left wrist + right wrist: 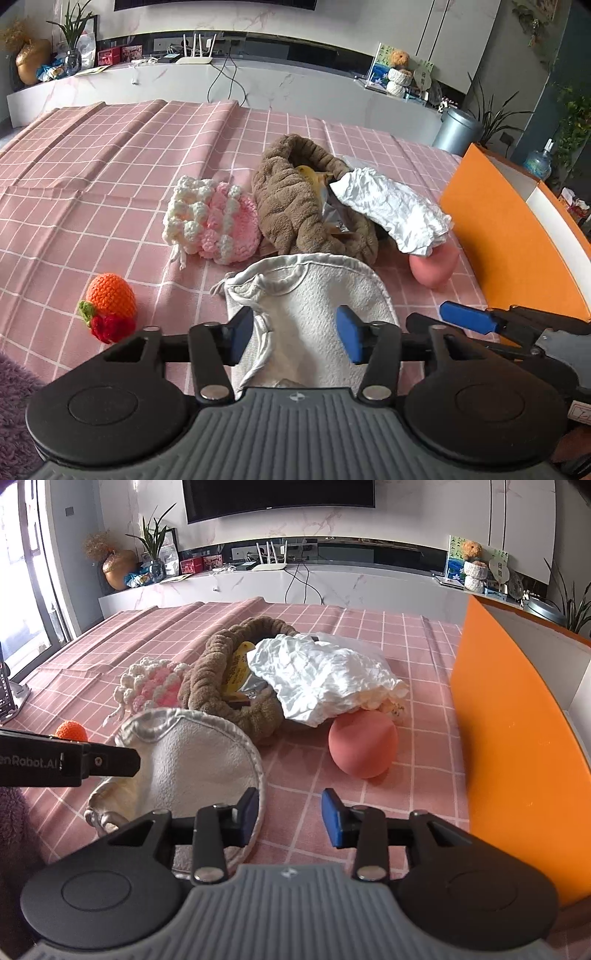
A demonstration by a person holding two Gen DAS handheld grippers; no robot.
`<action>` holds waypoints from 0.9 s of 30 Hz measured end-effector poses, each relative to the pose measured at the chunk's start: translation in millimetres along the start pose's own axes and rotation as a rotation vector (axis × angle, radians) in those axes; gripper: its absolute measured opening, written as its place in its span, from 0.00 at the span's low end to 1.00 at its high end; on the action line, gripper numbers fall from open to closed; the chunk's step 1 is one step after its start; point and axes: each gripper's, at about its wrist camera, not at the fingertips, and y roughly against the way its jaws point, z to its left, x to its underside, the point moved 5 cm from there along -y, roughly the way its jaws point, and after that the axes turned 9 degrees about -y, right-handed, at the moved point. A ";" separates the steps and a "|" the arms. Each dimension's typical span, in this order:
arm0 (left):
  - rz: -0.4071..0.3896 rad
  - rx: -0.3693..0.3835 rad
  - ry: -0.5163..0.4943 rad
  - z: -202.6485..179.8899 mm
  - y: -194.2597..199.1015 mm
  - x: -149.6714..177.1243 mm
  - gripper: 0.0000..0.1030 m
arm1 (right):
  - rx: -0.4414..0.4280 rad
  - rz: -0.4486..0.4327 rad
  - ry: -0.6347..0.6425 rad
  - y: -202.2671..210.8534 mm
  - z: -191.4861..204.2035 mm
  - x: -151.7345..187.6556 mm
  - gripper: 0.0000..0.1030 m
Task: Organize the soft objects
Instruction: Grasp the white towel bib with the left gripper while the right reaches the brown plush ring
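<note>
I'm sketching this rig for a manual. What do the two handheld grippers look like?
Both match: the left gripper and right gripper have blue rectangular pads on black linkage arms with silver pivot pins, two round black discs, and a ribbed grey body. White lettering marks the left gripper's black side.

A pink checked tablecloth [369,786] covers the table, folded into ridges at its far left. Beyond it a white marble console [332,587] carries a white router [269,565], a gold vase [119,568] at the far left, and a small plush bear [472,549] at the far right. A dark television [279,494] hangs on the wall above.
</note>
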 end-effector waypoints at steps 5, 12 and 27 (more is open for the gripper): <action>0.025 0.031 0.009 -9.3 -15.3 1.7 0.68 | -0.009 0.034 0.012 -8.0 3.7 5.8 0.37; 0.100 0.028 0.019 -13.0 -42.2 9.3 0.69 | -0.061 0.071 0.044 -18.3 14.5 15.5 0.23; 0.093 -0.072 -0.104 -26.4 -54.8 7.6 0.41 | -0.211 0.091 0.096 -19.2 38.8 21.5 0.17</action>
